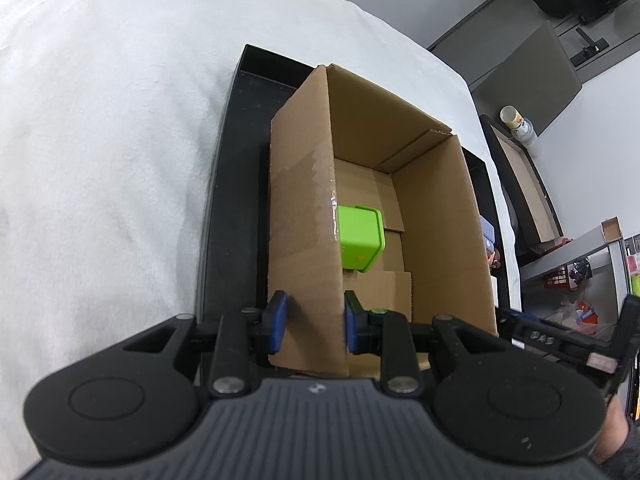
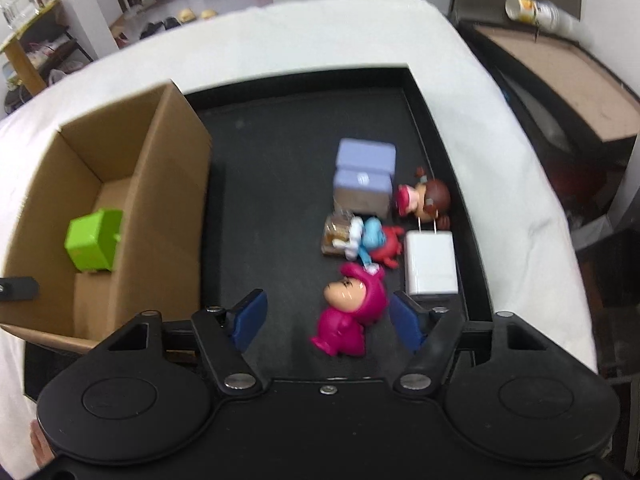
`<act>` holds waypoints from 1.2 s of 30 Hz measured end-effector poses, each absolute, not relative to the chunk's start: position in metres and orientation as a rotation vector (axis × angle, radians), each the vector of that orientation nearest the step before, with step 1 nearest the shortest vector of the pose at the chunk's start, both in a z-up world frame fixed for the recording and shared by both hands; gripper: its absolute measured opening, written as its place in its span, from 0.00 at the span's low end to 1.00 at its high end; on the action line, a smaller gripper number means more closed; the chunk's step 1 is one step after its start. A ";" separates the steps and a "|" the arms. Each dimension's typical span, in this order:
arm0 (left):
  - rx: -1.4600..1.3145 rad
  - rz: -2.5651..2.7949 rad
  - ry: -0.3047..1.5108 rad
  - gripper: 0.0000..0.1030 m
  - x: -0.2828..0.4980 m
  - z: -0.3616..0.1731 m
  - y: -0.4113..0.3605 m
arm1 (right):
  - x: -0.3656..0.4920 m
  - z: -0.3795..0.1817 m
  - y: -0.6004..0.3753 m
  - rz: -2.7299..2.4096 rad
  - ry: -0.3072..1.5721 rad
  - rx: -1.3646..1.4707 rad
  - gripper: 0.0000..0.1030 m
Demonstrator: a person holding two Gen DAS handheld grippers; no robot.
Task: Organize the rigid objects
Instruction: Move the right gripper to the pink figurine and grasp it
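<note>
right wrist: right gripper half open, empty, astride pink figure; off-centre pinch may tip it. left gripper clamps box wall.

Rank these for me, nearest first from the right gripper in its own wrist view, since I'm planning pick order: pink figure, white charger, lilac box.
1. pink figure, between the open jaws of the right gripper.
2. white charger, just beyond, right side.
3. lilac box, farthest, mid-tray.
</note>
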State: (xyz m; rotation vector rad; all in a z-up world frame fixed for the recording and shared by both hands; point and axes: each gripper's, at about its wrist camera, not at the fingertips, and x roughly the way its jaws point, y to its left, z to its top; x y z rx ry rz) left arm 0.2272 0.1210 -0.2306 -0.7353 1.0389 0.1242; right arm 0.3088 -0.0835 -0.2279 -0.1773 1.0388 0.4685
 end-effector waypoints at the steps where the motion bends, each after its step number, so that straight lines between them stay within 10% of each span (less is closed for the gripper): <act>1: -0.735 0.125 1.039 0.26 0.227 -0.230 0.121 | 0.310 -0.232 -0.083 0.458 1.048 -0.176 0.64; 7: -0.736 0.121 1.037 0.26 0.227 -0.231 0.122 | 0.318 -0.252 -0.082 0.433 1.109 -0.149 0.59; 10: -0.726 0.119 1.035 0.26 0.227 -0.231 0.121 | 0.320 -0.258 -0.077 0.434 1.147 -0.169 0.31; 36: -0.703 0.134 1.030 0.26 0.226 -0.228 0.116 | 0.288 -0.189 -0.040 0.590 0.921 -0.346 0.28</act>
